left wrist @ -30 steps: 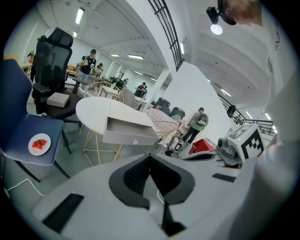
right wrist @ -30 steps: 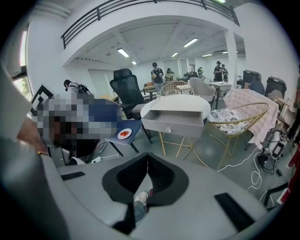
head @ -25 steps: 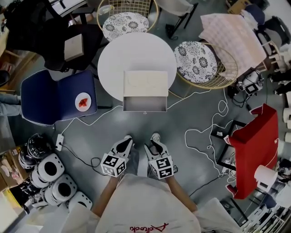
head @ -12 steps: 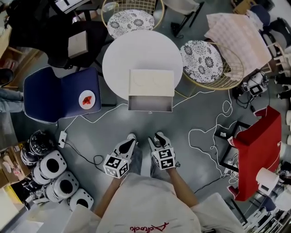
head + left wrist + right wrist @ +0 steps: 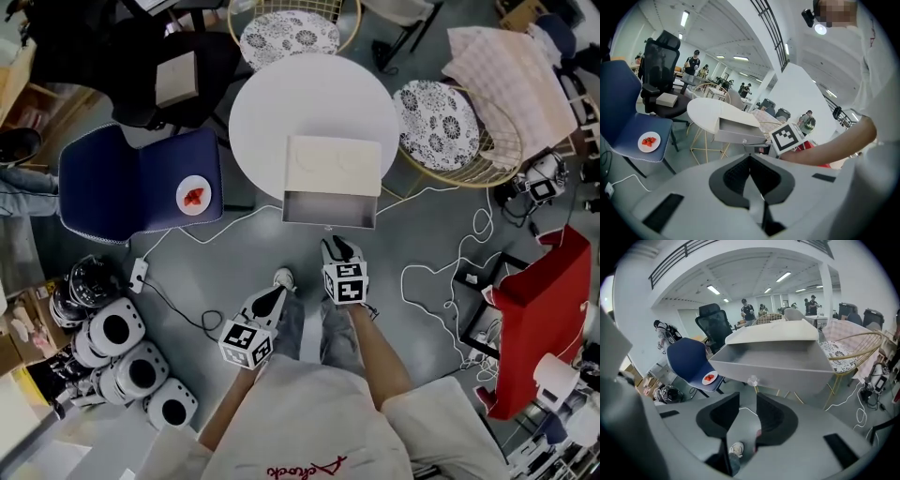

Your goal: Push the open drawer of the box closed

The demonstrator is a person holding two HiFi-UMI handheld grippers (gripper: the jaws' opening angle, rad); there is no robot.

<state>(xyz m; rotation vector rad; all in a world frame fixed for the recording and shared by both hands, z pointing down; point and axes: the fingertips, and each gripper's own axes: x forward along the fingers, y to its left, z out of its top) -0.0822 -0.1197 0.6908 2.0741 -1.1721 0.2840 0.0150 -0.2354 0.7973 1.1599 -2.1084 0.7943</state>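
- While the grey open drawer point(image 5: 330, 208) juts from the front of the cream-coloured rectangular box point(image 5: 335, 165), overhanging the near edge of the round white table point(image 5: 281, 103), its small clear knob point(image 5: 753, 380) faces the person, leaving the front panel free for a push.
- The right gripper point(image 5: 333, 247) points down at that panel from just short of it, not touching. Its jaws have just been closing but stand apart, with only floor and a shoe visible between them; it looks lined up to press rather than to grasp.
- The left gripper point(image 5: 275, 298) hangs low by the person's legs, jaws together and empty, apparently not needed for a one-handed push.
- The box sits at the table's near edge with nothing bracing it, so a hard shove could slide the whole box across the smooth top.
- At left, a blue padded chair point(image 5: 141, 183) carries a small white plate of red fruit point(image 5: 194, 197), well apart from the work.
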